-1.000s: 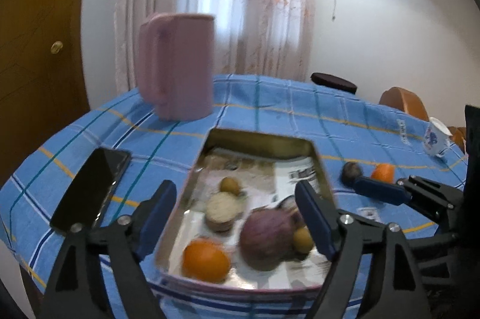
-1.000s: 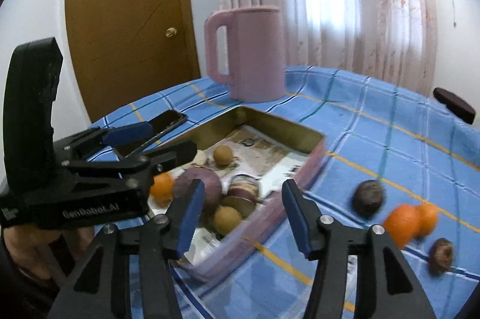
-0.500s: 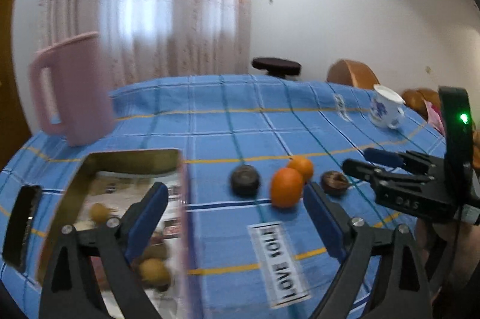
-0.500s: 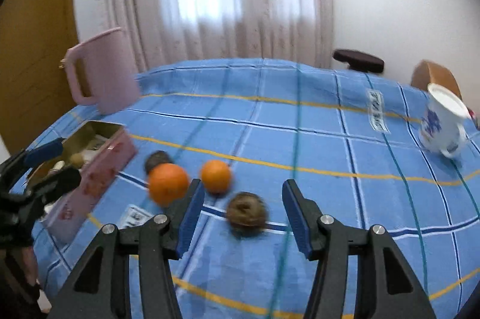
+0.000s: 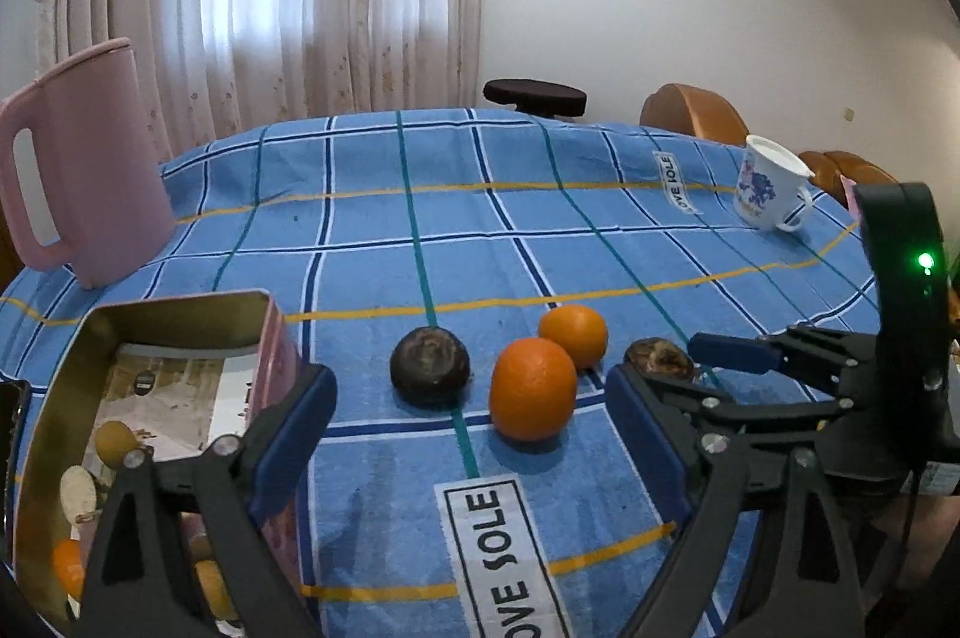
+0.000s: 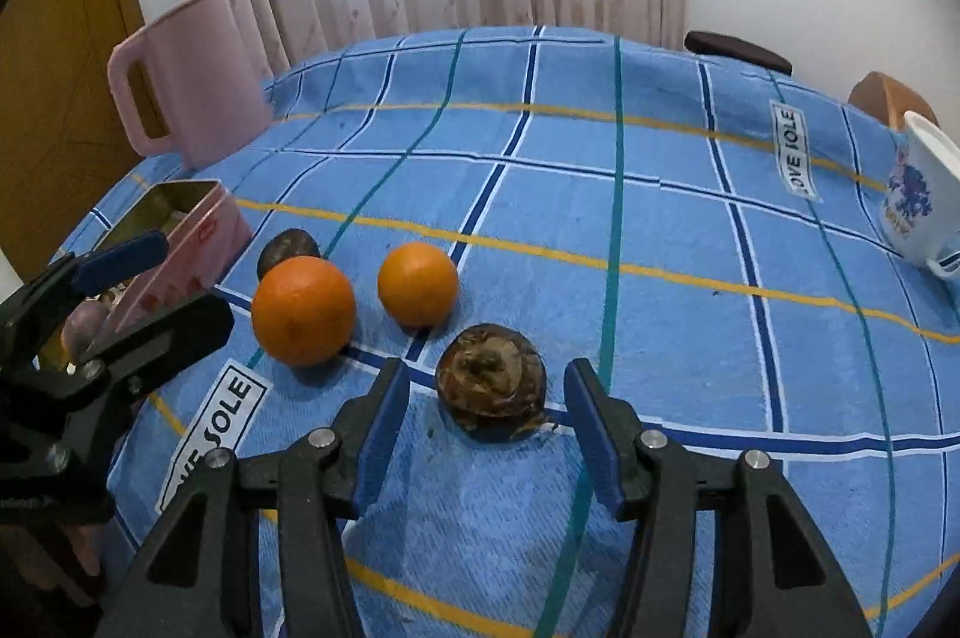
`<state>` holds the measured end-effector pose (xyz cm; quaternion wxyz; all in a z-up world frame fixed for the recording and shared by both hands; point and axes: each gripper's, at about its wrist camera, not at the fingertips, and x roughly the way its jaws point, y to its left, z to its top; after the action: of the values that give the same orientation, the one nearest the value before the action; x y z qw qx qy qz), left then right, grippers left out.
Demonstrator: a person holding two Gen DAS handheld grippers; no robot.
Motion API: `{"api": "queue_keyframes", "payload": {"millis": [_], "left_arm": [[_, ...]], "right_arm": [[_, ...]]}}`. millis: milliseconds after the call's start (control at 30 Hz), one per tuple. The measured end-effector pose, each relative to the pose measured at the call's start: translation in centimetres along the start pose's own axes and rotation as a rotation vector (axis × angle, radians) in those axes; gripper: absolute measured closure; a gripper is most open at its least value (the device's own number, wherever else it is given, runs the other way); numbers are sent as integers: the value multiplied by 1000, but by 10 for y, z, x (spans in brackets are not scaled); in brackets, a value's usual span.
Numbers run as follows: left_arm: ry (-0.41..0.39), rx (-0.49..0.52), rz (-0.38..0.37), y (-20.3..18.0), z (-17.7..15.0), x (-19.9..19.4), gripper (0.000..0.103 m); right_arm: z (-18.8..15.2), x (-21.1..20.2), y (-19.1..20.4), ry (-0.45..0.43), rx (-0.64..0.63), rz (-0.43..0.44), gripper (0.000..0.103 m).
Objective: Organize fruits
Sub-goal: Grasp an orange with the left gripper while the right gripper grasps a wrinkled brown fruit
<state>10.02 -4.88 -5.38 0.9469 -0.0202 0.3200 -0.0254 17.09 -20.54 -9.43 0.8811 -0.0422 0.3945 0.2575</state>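
Note:
Two oranges lie on the blue checked cloth: a larger one and a smaller one. A dark round fruit lies left of them, a brown wrinkled fruit to their right. My left gripper is open and empty, just short of the larger orange. My right gripper is open, its jaws either side of the brown fruit without touching it. A metal tin at the left holds several fruits.
A pink jug stands at the back left. A white mug with blue print stands at the right. A phone edge shows left of the tin. Chairs and a dark stool stand behind the table.
Both grippers have swung right, away from the tin, to the loose fruits on the cloth. The right gripper has come down close around the brown fruit. Both stay open.

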Motion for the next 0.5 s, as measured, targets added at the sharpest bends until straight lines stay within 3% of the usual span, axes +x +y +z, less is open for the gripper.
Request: {"api": "queue_keyframes", "payload": {"millis": [100, 233, 367, 500], "left_arm": [[19, 12, -1, -4, -1, 8, 11], [48, 6, -26, -5, -2, 17, 17], [72, 14, -59, -11, 0, 24, 23], [104, 17, -81, -15, 2, 32, 37]], "right_arm": [[1, 5, 2, 19, -11, -3, 61], [0, 6, 2, 18, -10, 6, 61], [-1, -5, -1, -36, 13, -21, 61], [-1, -13, -10, -73, 57, -30, 61]]}}
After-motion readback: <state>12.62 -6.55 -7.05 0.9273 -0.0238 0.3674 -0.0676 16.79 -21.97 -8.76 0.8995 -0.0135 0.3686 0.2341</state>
